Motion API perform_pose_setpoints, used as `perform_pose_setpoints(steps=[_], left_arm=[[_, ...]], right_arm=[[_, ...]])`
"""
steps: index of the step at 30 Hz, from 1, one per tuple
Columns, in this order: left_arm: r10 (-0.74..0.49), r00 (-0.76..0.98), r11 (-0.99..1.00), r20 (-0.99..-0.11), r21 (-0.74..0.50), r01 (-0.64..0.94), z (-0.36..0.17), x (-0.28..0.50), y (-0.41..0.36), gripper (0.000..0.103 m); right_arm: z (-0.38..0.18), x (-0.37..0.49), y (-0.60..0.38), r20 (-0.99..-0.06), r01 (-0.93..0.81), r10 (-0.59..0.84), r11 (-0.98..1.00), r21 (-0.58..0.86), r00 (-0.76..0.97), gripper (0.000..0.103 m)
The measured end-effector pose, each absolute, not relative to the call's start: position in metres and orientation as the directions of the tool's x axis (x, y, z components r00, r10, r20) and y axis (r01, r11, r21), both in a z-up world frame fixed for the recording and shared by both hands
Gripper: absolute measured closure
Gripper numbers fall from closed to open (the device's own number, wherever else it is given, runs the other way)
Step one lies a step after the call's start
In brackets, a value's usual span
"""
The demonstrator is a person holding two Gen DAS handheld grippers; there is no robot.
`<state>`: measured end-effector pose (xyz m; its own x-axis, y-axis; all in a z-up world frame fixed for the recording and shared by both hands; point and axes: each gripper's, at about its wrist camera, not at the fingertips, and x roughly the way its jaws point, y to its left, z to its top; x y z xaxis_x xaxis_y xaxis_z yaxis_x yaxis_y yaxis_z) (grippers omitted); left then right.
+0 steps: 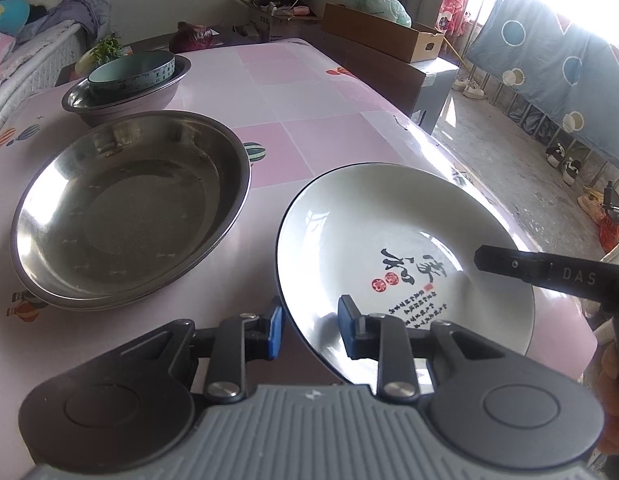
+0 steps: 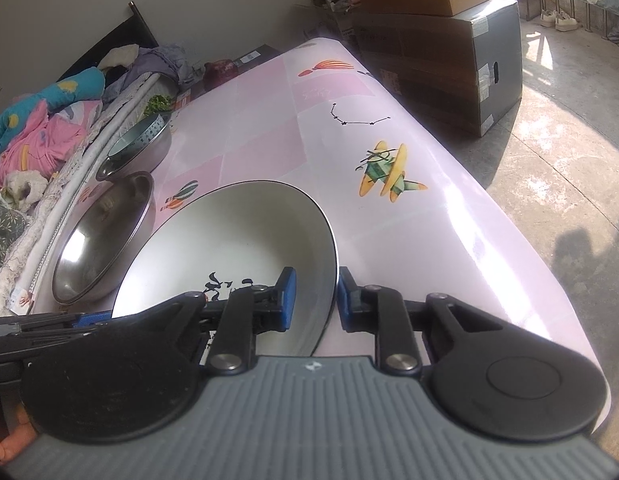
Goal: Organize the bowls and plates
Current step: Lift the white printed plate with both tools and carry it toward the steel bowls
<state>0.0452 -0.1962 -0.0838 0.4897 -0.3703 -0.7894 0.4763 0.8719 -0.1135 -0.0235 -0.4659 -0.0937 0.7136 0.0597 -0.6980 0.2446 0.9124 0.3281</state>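
A white plate (image 1: 397, 236) with black calligraphy lies on the pink table (image 1: 309, 92). My left gripper (image 1: 311, 326) is open and straddles the plate's near left rim. My right gripper (image 2: 315, 300) is open and straddles the plate's (image 2: 237, 236) right rim; one of its fingers (image 1: 509, 266) shows over the plate in the left wrist view. A large steel basin (image 1: 129, 208) sits left of the plate. Behind it a smaller steel bowl (image 1: 125, 96) holds a light blue bowl (image 1: 133, 70).
The table edge (image 1: 469, 168) runs close to the plate's right side. Cardboard boxes (image 2: 441, 40) stand beyond the table's far end. A bed with clothes (image 2: 41, 128) lies along the table's left side. Bare concrete floor (image 2: 557, 128) lies to the right.
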Motion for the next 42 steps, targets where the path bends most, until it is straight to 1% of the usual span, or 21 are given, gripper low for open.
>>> perform_pose_setpoints(steps=[3, 11, 17, 21, 25, 31, 42], left_arm=[[-0.356, 0.503, 0.872, -0.787, -0.086, 0.483, -0.085, 0.046, -0.201, 0.070], [-0.348, 0.500, 0.869, -0.793, -0.072, 0.489, -0.085, 0.052, -0.206, 0.066], [-0.344, 0.500, 0.874, -0.795, -0.077, 0.479, -0.085, 0.053, -0.208, 0.064], [-0.339, 0.503, 0.880, -0.795, -0.079, 0.469, -0.084, 0.053, -0.209, 0.064], [-0.329, 0.509, 0.885, -0.795, -0.073, 0.460, -0.084, 0.054, -0.211, 0.064], [-0.332, 0.512, 0.886, -0.792, -0.075, 0.458, -0.085, 0.056, -0.210, 0.063], [-0.360, 0.501, 0.877, -0.787, -0.104, 0.468, -0.087, 0.062, -0.212, 0.054]], right_arm=[[-0.095, -0.027, -0.463, -0.702, 0.247, 0.044, 0.919, 0.308, 0.711, 0.083], [-0.099, -0.028, -0.453, -0.697, 0.239, 0.017, 0.933, 0.268, 0.717, 0.082], [-0.100, -0.029, -0.453, -0.693, 0.242, 0.017, 0.931, 0.274, 0.721, 0.082], [-0.101, -0.030, -0.454, -0.688, 0.242, 0.024, 0.927, 0.288, 0.726, 0.081], [-0.102, -0.028, -0.460, -0.681, 0.247, 0.049, 0.911, 0.330, 0.730, 0.080], [-0.104, -0.024, -0.461, -0.669, 0.242, 0.049, 0.911, 0.335, 0.742, 0.080], [-0.110, -0.023, -0.466, -0.637, 0.249, 0.058, 0.890, 0.382, 0.768, 0.081]])
